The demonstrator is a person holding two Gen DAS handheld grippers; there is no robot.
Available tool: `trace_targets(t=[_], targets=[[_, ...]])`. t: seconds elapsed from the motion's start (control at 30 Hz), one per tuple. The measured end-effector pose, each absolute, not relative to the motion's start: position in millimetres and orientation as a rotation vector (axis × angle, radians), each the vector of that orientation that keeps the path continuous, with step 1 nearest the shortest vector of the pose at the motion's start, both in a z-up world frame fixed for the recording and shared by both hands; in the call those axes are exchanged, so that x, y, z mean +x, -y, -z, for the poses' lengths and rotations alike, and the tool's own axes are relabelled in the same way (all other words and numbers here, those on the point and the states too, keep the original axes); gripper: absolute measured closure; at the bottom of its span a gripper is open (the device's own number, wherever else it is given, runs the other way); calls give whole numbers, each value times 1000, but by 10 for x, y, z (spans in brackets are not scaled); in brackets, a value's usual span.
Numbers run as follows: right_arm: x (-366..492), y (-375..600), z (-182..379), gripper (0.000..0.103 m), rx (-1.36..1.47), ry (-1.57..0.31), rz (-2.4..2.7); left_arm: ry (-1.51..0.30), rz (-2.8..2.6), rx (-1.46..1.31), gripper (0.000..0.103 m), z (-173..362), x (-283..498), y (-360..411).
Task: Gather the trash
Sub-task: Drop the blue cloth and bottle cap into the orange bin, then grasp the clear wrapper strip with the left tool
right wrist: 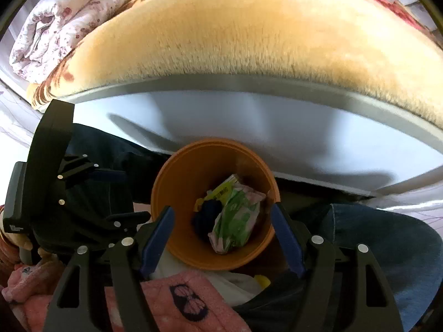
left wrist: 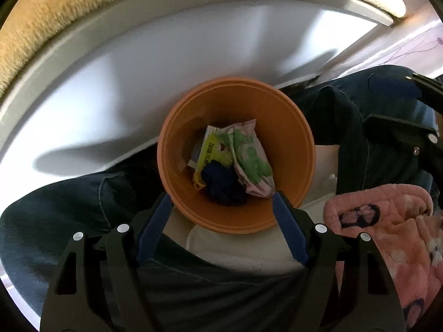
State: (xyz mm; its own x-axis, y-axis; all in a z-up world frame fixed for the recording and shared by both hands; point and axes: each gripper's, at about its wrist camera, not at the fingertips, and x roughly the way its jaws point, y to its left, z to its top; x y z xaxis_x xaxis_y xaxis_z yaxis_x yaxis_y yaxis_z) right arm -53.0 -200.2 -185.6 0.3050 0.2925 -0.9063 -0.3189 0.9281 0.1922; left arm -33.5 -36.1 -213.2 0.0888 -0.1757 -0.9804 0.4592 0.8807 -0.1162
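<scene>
An orange bin (left wrist: pixel 293 127) stands on the floor between a person's knees, and I look straight down into it. Inside lie a pink-and-green wrapper (left wrist: pixel 252 160), a yellow wrapper (left wrist: pixel 213 149) and a dark blue crumpled thing (left wrist: pixel 221 185). My left gripper (left wrist: pixel 223 200) hangs over the bin's near rim, open, with nothing between its blue pads. In the right wrist view the same bin (right wrist: pixel 188 171) holds the pink-and-green wrapper (right wrist: pixel 238 218). My right gripper (right wrist: pixel 223 211) is open above it and holds nothing. The left gripper's black frame (right wrist: pixel 69 193) shows to the left.
A bed's white side panel (left wrist: pixel 166 55) rises just behind the bin, topped by a tan fuzzy blanket (right wrist: pixel 249 33) and a folded floral quilt (right wrist: pixel 55 13). Legs in jeans (left wrist: pixel 55 207) flank the bin. Pink fleece fabric (left wrist: pixel 387 221) lies at the near right.
</scene>
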Motion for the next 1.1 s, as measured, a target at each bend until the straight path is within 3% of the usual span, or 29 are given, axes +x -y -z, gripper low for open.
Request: trace_targets(t=[0.3, 0.4, 0.5, 0.6, 0.77, 1.1], targets=[[-495, 2200, 1188, 32, -5, -1012, -391, -1241, 569, 175, 29, 1336, -233, 204], [-443, 2310, 912, 31, 18, -934, -384, -1139, 565, 100, 19, 870, 25, 99], [-357, 2415, 692, 29, 31, -867, -377, -1040, 521, 81, 18, 478, 366, 93], [-249, 2510, 570, 29, 44, -824, -373, -973, 514, 19, 13, 153, 909, 152], [40, 2643, 529, 28, 75, -803, -363, -956, 477, -117, 13, -110, 2092, 357], [630, 3010, 447, 28, 136, -752, -297, -1014, 296, -215, 13, 243, 4494, 796]])
